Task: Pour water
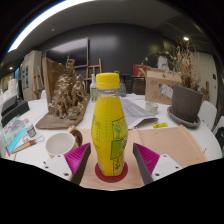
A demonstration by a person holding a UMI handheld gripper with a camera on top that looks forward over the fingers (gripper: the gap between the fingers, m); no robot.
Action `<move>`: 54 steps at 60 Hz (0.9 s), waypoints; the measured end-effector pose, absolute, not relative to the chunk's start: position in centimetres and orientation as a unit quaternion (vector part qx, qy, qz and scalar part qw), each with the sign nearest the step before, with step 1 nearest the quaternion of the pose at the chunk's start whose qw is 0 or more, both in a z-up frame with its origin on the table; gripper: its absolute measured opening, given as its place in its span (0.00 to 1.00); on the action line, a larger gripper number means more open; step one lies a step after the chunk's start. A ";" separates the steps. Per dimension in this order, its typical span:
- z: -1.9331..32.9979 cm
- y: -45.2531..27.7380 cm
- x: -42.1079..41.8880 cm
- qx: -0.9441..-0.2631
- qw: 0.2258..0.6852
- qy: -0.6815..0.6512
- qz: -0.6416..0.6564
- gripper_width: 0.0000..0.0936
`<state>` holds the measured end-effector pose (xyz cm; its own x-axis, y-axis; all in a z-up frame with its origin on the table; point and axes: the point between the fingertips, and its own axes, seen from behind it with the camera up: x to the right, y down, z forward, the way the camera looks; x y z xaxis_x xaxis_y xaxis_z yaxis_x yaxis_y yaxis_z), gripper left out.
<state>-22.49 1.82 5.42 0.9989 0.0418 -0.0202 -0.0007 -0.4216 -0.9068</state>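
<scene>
A yellow bottle [108, 125] with a yellow cap and a green and yellow label stands upright on a round dark red coaster [110, 172] on the table. My gripper [112, 158] is open. The bottle stands between my two fingers, with a gap at each side. The pink pads show to the left [79, 157] and right [146, 156] of the bottle's lower part. A white cup [59, 144] sits on the table to the left, just beyond the left finger.
A brown wooden model [68, 100] stands at the back left. A dark pot [185, 103] stands at the right on a board. Papers [138, 112] lie behind the bottle. A cardboard sheet [180, 142] lies at the right. Small items lie at the far left.
</scene>
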 end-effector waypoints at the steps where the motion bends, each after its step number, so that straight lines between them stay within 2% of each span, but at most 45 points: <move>1: 5.6 1.5 -22.4 -0.845 0.535 -0.010 0.018 0.93; 4: 6.4 0.5 -22.0 -0.849 0.528 -0.003 0.012 0.90; 13: 10.6 -5.0 -21.8 -0.864 0.504 0.013 -0.016 0.92; 27: 18.4 -18.6 -24.9 -0.879 0.473 0.035 -0.045 0.92; 34: 20.8 -24.3 -27.4 -0.882 0.467 0.047 -0.039 0.92; 54: 23.2 -30.5 -28.1 -0.879 0.472 0.036 -0.058 0.92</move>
<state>-28.05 -30.47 23.21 0.9906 -0.1184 0.0686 -0.0080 -0.5509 -0.8345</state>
